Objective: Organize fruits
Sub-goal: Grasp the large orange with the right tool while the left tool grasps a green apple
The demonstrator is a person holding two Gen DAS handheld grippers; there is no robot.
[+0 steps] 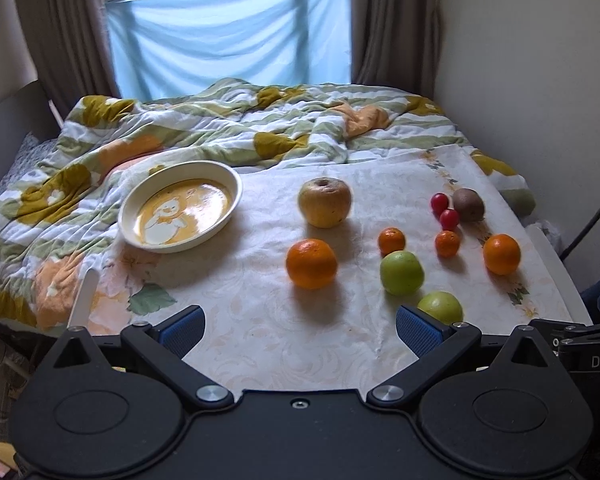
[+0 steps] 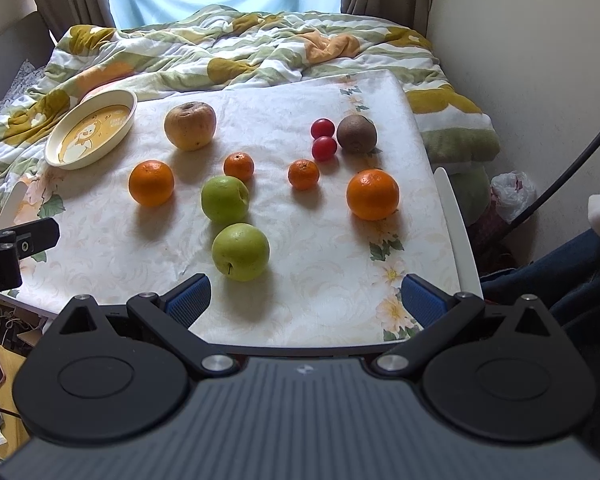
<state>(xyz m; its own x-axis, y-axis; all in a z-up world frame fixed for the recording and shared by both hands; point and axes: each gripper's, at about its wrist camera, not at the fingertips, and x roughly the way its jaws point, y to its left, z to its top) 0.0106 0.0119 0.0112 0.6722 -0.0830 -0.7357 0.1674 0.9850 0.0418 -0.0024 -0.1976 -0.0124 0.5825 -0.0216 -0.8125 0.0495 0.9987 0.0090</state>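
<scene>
Both tongs, left tongs [image 1: 300, 330] and right tongs [image 2: 306, 300], hover wide apart and hold nothing above the near edge of the surface [image 2: 320, 280]. Just ahead of the right pair lie two green apples [image 2: 240, 252], touching or nearly so. Further back sit two large oranges [image 2: 373, 194], two small mandarins [image 2: 303, 175], two red cherry tomatoes [image 2: 324, 148], probably a kiwi [image 2: 356, 134] and a yellowish apple [image 2: 190, 125]. At the far left corner rests the bowl [image 1: 228, 176], with no fruit inside.

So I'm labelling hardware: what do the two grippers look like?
Both look alike: the left gripper and right gripper have matte black bodies with round housings, silver pivot screws, and black fingers with ribbed blue pads. The right one's deck is ridged grey.
</scene>
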